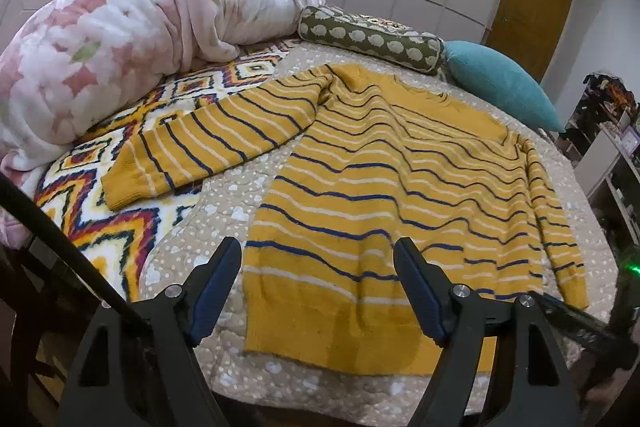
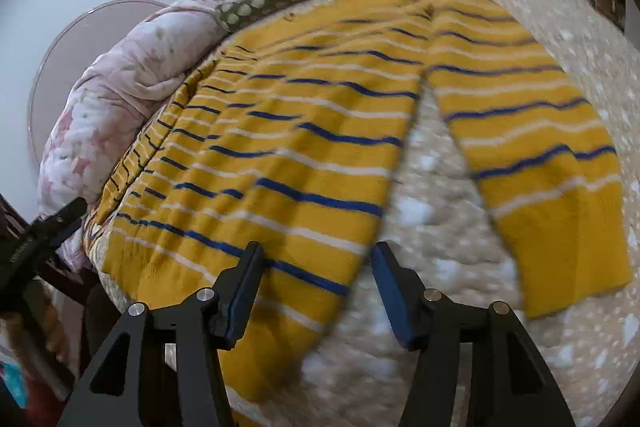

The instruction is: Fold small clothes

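Note:
A yellow sweater with blue and white stripes [image 1: 384, 187] lies spread flat on the beige dotted quilt [image 1: 224, 199], hem toward me. Its left sleeve [image 1: 208, 143] stretches out over a zigzag blanket; its right sleeve [image 1: 556, 227] lies along the body. My left gripper [image 1: 318, 263] is open and empty, hovering over the hem's left part. In the right wrist view the sweater [image 2: 288, 147] fills the middle and its right sleeve [image 2: 540, 167] lies to the right. My right gripper [image 2: 316, 267] is open and empty above the hem's right corner.
A pink floral comforter [image 1: 120, 43] is piled at the back left. A green bolster [image 1: 372, 39] and a teal pillow [image 1: 500, 83] lie behind the collar. A zigzag blanket [image 1: 112, 227] covers the left. Shelves [image 1: 616, 163] stand off the bed's right edge.

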Available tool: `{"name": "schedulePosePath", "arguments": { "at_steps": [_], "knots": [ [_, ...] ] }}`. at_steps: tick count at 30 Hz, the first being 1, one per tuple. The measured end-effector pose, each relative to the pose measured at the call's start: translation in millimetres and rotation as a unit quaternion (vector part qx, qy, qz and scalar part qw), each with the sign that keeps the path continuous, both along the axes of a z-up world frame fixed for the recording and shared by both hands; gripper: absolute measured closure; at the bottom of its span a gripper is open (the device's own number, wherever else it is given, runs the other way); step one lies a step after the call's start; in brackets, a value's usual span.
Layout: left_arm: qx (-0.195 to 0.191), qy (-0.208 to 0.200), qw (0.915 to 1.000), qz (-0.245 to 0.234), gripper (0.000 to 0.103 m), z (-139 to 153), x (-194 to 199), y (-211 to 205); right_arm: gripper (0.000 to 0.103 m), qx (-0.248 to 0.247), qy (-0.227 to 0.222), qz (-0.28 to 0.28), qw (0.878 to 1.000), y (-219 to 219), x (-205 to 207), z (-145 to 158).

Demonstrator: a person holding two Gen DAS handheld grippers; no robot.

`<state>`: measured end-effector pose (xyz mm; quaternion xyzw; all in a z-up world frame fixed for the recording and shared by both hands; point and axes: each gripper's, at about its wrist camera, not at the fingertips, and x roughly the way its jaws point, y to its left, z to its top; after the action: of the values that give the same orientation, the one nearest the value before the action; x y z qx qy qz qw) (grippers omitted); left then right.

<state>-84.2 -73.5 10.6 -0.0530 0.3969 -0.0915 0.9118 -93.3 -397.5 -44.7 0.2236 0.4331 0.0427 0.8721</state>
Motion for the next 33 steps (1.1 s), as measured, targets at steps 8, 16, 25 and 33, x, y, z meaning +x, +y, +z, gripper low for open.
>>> {"name": "schedulePosePath", "arguments": {
  "at_steps": [8,16,25,33],
  "knots": [
    [0.008,0.002,0.9995,0.029,0.025,5,-2,16,0.095,0.06,0.011,-0.021,0.998,-29,-39,4],
    [0.027,0.018,0.9991,0.029,0.025,-9,-2,14,0.098,0.004,0.007,-0.066,0.998,-56,-95,16],
    [0.047,0.024,0.9985,-0.016,0.023,-15,-7,-19,0.042,-0.102,0.0,-0.196,0.975,-121,-103,26],
    [0.049,0.029,0.9974,-0.043,0.023,-16,-14,-38,0.06,-0.04,-0.016,-0.166,0.985,-114,-59,4]
  ]
}}
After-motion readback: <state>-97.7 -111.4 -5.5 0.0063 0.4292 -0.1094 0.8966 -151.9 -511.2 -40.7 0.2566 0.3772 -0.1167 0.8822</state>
